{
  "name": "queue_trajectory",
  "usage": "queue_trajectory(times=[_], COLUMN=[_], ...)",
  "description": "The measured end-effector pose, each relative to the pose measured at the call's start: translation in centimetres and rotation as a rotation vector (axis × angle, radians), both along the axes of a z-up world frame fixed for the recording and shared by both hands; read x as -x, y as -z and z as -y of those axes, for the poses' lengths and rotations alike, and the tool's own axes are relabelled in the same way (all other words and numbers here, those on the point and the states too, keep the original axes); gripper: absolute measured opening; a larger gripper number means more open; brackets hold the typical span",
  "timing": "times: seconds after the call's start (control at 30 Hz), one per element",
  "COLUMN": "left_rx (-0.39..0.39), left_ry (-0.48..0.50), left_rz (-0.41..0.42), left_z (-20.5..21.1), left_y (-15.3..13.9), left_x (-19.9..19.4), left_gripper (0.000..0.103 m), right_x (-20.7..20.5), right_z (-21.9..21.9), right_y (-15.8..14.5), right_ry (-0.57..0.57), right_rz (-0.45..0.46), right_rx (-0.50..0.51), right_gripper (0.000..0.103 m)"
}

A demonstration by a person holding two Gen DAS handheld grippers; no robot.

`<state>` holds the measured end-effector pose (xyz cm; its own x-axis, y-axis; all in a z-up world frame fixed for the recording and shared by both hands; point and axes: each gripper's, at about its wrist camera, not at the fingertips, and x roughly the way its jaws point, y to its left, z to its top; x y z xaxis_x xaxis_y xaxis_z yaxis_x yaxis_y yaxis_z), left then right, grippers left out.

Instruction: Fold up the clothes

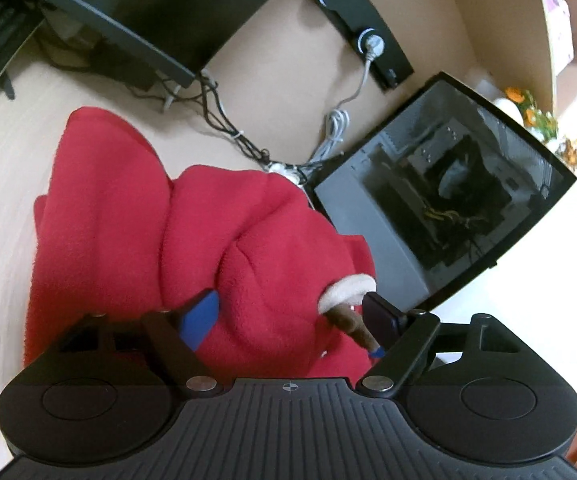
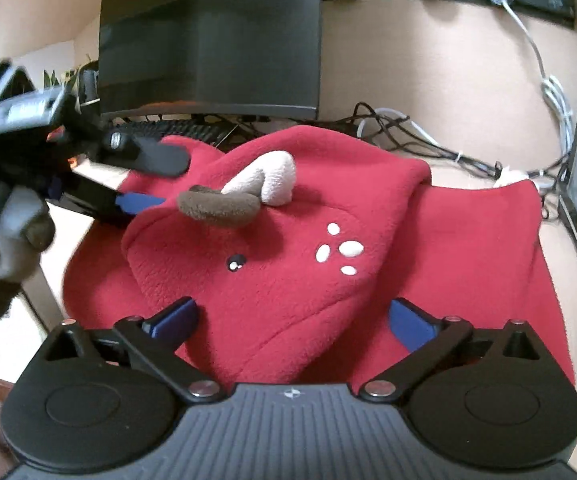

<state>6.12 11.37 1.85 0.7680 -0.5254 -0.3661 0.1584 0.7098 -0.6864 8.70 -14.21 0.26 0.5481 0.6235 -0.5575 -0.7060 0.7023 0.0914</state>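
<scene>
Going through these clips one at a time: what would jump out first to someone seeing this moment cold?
A bright red fleece garment lies bunched on the pale desk, filling the middle of both views. On its hood sit a brown antler and a cream ear, with an embroidered eye and white spots below. Both grippers are open over it: the right gripper at the near edge, the left gripper by the antler.

The left hand-held gripper (image 1: 288, 316) and the right hand-held gripper (image 2: 292, 320) both hang with jaws spread wide.
</scene>
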Motion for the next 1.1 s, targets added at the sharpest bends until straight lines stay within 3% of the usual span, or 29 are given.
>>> queue_trajectory(times=[0.07, 0.23, 0.37, 0.5, 0.6, 0.7, 0.83, 0.9, 1.03, 1.1], left_rx=[-0.023, 0.019, 0.004, 0.064, 0.129, 0.116, 0.118, 0.136, 0.069, 0.061], left_ry=[0.006, 0.010, 0.036, 0.034, -0.026, -0.108, -0.270, -0.277, -0.238, -0.234], left_rz=[0.009, 0.019, 0.022, 0.009, 0.037, 0.075, -0.067, -0.089, -0.080, -0.083], left_z=[0.1, -0.1, 0.2, -1.1, -2.7, -3.9, -6.2, -6.5, -6.2, -6.5], left_y=[-0.2, 0.0, -0.3, -0.2, -0.9, -1.6, 0.7, 1.8, 1.8, 2.0], left_x=[0.0, -0.2, -0.6, -0.8, -0.2, 0.0, -1.5, -1.8, -2.9, -4.0], left_gripper=[0.084, 0.093, 0.094, 0.093, 0.095, 0.098, 0.098, 0.098, 0.098, 0.098], right_x=[-0.7, -3.2, -3.9, -4.6, -5.1, -5.2, -4.0, -4.4, -6.4, -8.8], right_z=[1.2, 4.0, 4.2, 4.4, 4.6, 4.5, 3.9, 3.8, 4.8, 5.0], right_y=[-0.7, -1.8, -0.8, 0.3, 1.1, 1.9, 1.0, -0.2, -4.1, -3.9], right_ry=[0.042, 0.204, 0.240, 0.277, 0.304, 0.330, 0.325, 0.314, 0.293, 0.325], right_rz=[-0.023, -0.040, -0.097, -0.153, -0.196, -0.218, -0.173, -0.168, -0.141, -0.214], right_rx=[-0.062, -0.232, -0.268, -0.305, -0.333, -0.343, -0.291, -0.271, -0.426, -0.472], right_gripper=[0.103, 0.103, 0.103, 0.103, 0.103, 0.103, 0.103, 0.103, 0.103, 0.103])
